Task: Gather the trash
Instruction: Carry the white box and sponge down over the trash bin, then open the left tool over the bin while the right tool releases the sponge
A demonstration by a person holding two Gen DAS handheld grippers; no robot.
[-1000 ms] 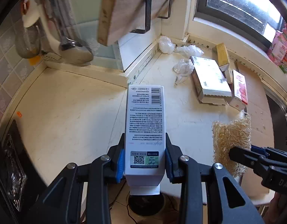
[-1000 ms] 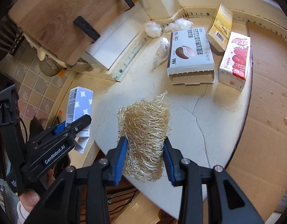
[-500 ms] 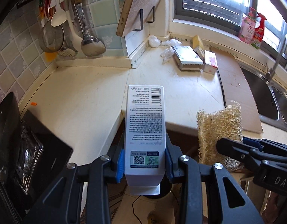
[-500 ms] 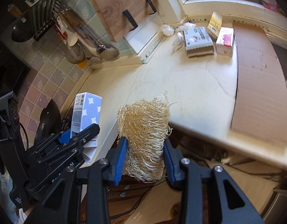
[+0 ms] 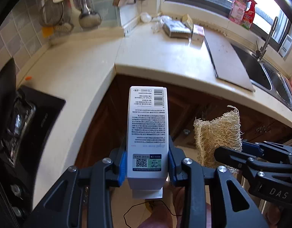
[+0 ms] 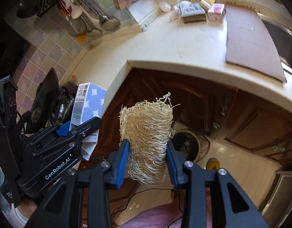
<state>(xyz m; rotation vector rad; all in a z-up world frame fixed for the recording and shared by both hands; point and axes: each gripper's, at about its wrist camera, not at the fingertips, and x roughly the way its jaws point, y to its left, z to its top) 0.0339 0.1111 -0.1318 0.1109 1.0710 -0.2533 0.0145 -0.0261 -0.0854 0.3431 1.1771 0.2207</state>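
Note:
My left gripper (image 5: 146,159) is shut on a tall white and blue carton (image 5: 147,131), held upright in the air in front of the counter; the carton also shows in the right wrist view (image 6: 89,104). My right gripper (image 6: 147,155) is shut on a dry loofah sponge (image 6: 147,131), seen too in the left wrist view (image 5: 218,133). Both are held off the counter, over the floor. A lined trash bin (image 6: 187,144) stands on the floor below, just behind the loofah.
The cream counter (image 5: 164,57) curves around the corner, with boxes (image 5: 176,29) and plastic scraps (image 5: 146,17) at the back. A cardboard sheet (image 5: 227,60) lies beside the sink (image 5: 267,72). A black stove (image 5: 22,117) is at the left. Brown cabinets (image 6: 240,117) stand under the counter.
Both grippers have pulled back and away from the counter with their items, so the counter now lies farther off and the cabinets, floor and trash bin have come into view.

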